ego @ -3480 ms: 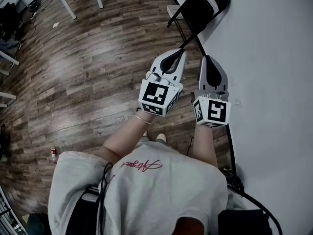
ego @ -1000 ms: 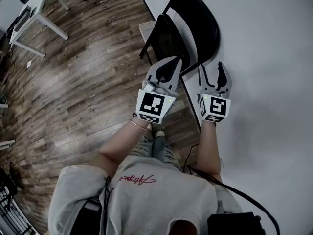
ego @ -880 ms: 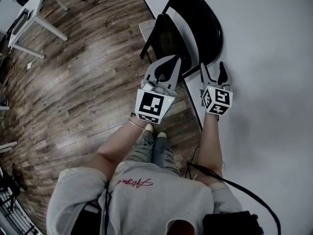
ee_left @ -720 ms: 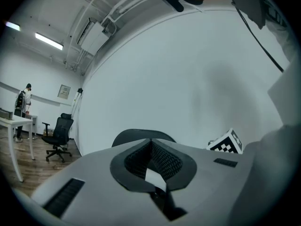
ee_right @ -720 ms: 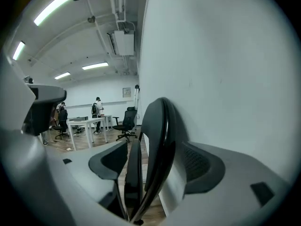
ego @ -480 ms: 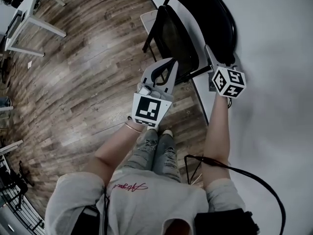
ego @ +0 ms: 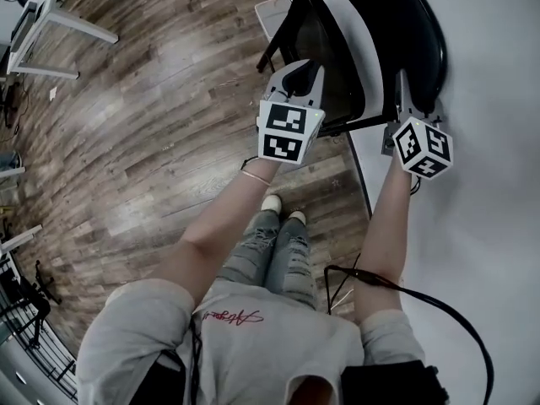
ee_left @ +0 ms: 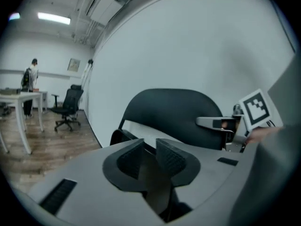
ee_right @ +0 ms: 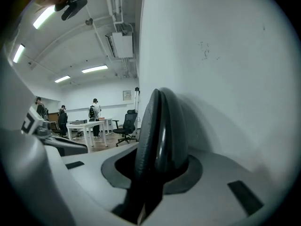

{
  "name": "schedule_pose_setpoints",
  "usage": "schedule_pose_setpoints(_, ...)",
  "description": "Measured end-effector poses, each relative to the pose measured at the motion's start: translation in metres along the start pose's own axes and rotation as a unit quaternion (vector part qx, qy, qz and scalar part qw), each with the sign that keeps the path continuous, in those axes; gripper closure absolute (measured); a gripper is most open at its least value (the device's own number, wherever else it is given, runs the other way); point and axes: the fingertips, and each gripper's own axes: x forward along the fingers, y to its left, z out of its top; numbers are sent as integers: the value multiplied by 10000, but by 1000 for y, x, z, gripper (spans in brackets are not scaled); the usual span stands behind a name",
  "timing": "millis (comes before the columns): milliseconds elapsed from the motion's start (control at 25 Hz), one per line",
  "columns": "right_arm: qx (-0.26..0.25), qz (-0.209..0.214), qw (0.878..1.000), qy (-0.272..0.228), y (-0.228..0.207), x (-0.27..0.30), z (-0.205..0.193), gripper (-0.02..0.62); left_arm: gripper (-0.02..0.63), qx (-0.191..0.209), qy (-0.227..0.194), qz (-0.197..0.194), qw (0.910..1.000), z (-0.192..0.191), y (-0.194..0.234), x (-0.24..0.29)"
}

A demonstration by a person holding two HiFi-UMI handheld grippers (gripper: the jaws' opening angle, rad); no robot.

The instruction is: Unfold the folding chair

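The task is barely begun. The folding chair is folded flat and stands at the edge of the floor, leaning on the white wall. Its seat is tucked up against the backrest.

What I have so far is one grip. My right gripper sits at the top rim of the backrest. Its jaws have just been closing, and in the right gripper view they pinch that rim between the pads.

My left gripper hangs over the seat's front edge. Its jaws are all but together, only just starting to part. The left gripper view shows nothing between them.

I judge everything that matters is left to do:
- open the left jaws onto the seat edge
- draw the seat down and out from the back
- let the legs spread until the chair stands clear of the wall

Materials and shapes:
- The chair is black throughout.
- The backrest is a broad rounded arch, smooth and matte from the front.
- Edge-on, the backrest rim shows a glossy strip beside a finely grained face, so I take it for a thin shell that should not crush under the pads.
- The seat looks like a slim panel on a thin dark tube frame.
- The floor is wood-grain plank with some sheen, so the feet may slide as the legs open.
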Motion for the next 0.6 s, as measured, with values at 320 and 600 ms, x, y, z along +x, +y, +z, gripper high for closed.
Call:
schedule_pose_setpoints(320,-104,65,9996,-269,11,-17,-1,484,335,-486,939,201,9942,-52,-10,83)
schedule_pose_setpoints(600,159,183,9985,-490,29,-23,5,503,302,-368,1657,802,9822,-67,-10,121)
